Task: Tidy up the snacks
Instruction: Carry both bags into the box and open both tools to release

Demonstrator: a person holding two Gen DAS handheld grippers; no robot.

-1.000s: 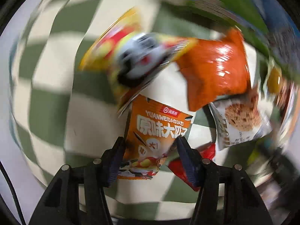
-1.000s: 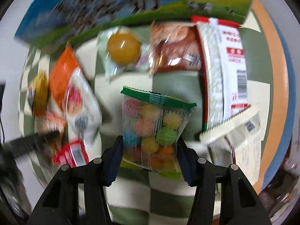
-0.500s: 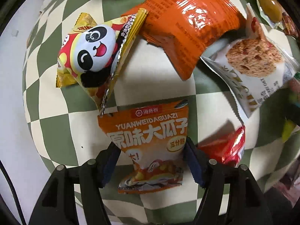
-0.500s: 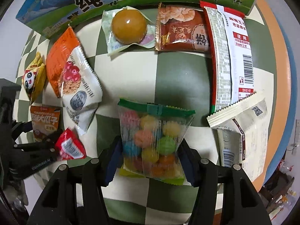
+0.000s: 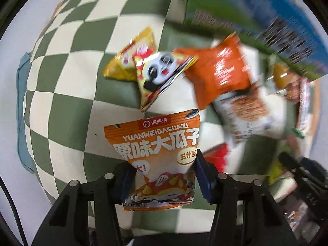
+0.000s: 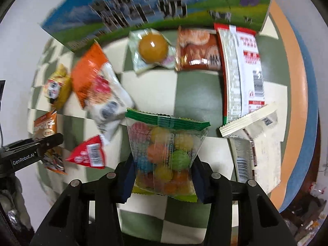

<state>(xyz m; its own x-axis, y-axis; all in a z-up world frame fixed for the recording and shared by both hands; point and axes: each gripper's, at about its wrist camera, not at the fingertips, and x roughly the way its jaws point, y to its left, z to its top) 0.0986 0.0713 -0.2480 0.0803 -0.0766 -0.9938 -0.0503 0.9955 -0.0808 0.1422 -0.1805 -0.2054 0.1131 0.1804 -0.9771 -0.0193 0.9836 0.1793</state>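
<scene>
Snacks: seed packet (image 5: 162, 155) clamped in left gripper (image 5: 164, 181), jaws just closing; candy bag (image 6: 166, 153) likewise in right gripper (image 6: 162, 176); milk carton (image 6: 155, 10) far, blurred.

This looks like a home, at a small table with a green-and-cream checked cloth (image 6: 196, 94) over an orange-and-blue rim (image 6: 295, 94). Loose snack packets (image 5: 221, 71) lie scattered on the cloth beside a printed milk carton box (image 6: 155, 10). Household clutter (image 6: 307, 215) shows dimly on the floor past the table's edge.
</scene>
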